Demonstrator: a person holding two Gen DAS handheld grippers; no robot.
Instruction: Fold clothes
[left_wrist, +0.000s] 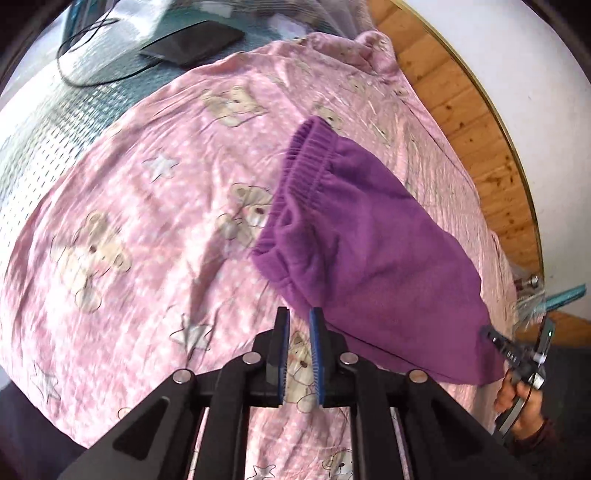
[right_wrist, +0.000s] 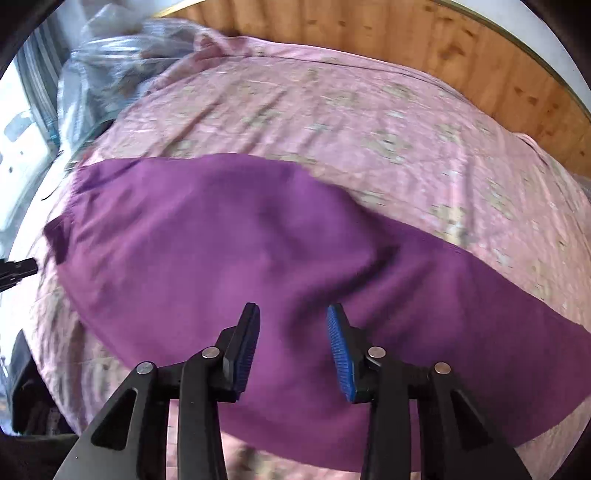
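Observation:
Purple fleece trousers lie on a pink bedspread with bears and stars. Their elastic waistband points toward the far side in the left wrist view. My left gripper hovers just beside the near edge of the trousers, its blue pads a small gap apart with nothing between them. In the right wrist view the purple trousers spread wide across the bed. My right gripper hangs open above the cloth, empty. The right gripper and the hand holding it also show at the left view's right edge.
A dark flat case and a black cable rest on a teal blanket at the far left. Wooden wall panelling borders the bed. A clear plastic bag lies at the bed's far corner near a window.

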